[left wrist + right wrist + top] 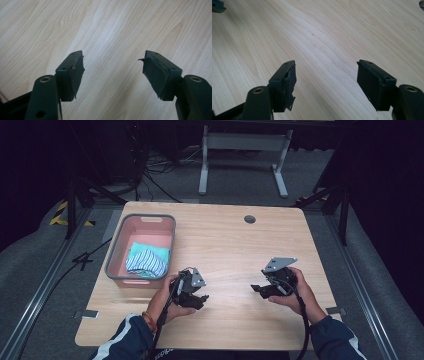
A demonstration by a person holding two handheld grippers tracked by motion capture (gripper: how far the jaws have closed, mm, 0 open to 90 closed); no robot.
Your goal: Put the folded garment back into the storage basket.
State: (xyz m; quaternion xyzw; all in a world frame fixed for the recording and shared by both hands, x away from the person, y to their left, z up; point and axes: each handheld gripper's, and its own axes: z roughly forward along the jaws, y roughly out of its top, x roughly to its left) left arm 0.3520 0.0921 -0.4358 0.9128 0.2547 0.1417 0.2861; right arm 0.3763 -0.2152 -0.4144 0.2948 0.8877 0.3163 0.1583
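Note:
A pink basket (118, 245) stands at the table's left side, and a folded cloth (146, 260) with teal and striped parts lies inside it. My left gripper (200, 298) is held low over the wood just right of the basket's near corner, pointing right. Its jaws stand open over bare wood in the left gripper view (113, 57). My right gripper (256, 290) hovers on the right half of the table, pointing left toward the other one. It is open too, with nothing between the pads (326, 64).
The light wooden table (230, 245) has a dark round cable hole (249, 219) near its far edge. A white desk frame (244, 155) and cables lie on the floor beyond. A bit of the left gripper (217, 6) appears at the right gripper view's top left.

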